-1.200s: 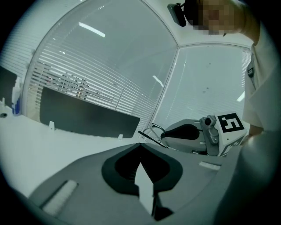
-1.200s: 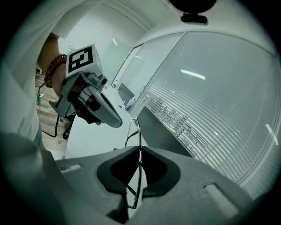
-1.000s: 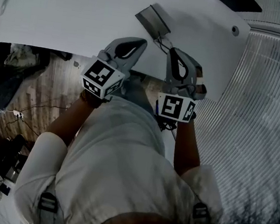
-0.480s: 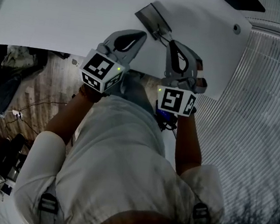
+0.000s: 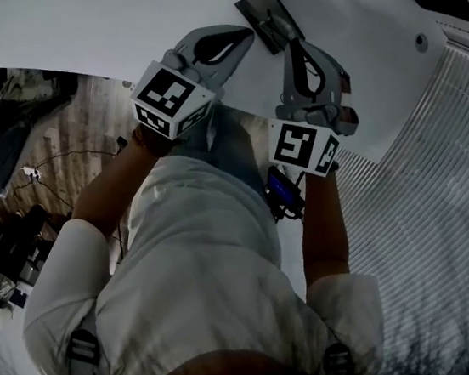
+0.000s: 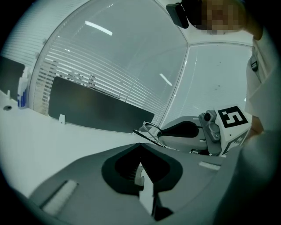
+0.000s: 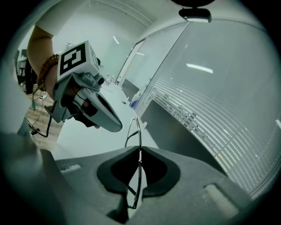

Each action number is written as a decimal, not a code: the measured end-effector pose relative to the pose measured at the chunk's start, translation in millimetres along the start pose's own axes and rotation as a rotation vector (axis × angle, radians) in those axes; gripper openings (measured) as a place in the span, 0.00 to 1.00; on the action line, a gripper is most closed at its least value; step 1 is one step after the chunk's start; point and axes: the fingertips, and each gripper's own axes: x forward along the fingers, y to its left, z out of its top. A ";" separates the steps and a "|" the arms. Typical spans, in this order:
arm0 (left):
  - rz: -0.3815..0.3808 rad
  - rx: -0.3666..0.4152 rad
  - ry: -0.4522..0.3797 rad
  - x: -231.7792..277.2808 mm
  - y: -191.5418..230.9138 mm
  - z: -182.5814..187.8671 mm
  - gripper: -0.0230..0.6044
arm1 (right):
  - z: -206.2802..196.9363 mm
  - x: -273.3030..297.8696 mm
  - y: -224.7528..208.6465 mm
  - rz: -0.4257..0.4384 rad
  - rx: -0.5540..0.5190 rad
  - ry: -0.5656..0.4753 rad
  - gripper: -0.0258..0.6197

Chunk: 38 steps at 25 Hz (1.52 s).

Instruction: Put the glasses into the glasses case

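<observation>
The glasses case (image 5: 263, 8), a dark grey box, lies on the white table (image 5: 102, 19), seen only in the head view. My right gripper (image 5: 293, 43) (image 7: 139, 150) is shut on the thin wire-framed glasses (image 7: 133, 129). Their frame sticks out past the tips, right at the case's near end (image 5: 282, 31). My left gripper (image 5: 248, 35) (image 6: 140, 145) hovers beside it, to the left, with jaws together and nothing between them. In the left gripper view the right gripper (image 6: 160, 134) and the glasses (image 6: 148, 130) show just ahead. The left gripper's tip (image 7: 117, 127) appears in the right gripper view.
A dark upright panel (image 6: 96, 115) stands at the table's back before slatted blinds (image 5: 451, 168). A cable hole (image 5: 422, 41) sits near the table's right edge. Below the table's near edge are wooden floor, cables and gear (image 5: 13, 239).
Both grippers have moved forward over the table toward the case and sunk a little. The glasses stay clamped in the right gripper and are now at the case's near end.
</observation>
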 end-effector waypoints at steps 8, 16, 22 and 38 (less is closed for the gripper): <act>0.017 -0.035 0.025 17.5 60.9 -36.1 0.04 | -23.2 76.5 28.4 0.058 0.034 0.077 0.07; 0.002 -0.071 0.051 38.4 93.0 -62.8 0.04 | -57.2 128.4 49.2 0.083 0.039 0.160 0.07; -0.015 -0.076 0.085 44.5 100.4 -79.7 0.04 | -79.0 142.8 62.5 0.087 0.047 0.229 0.07; -0.014 -0.126 0.105 41.8 106.9 -100.0 0.04 | -104.3 160.7 76.3 -0.007 -0.167 0.343 0.07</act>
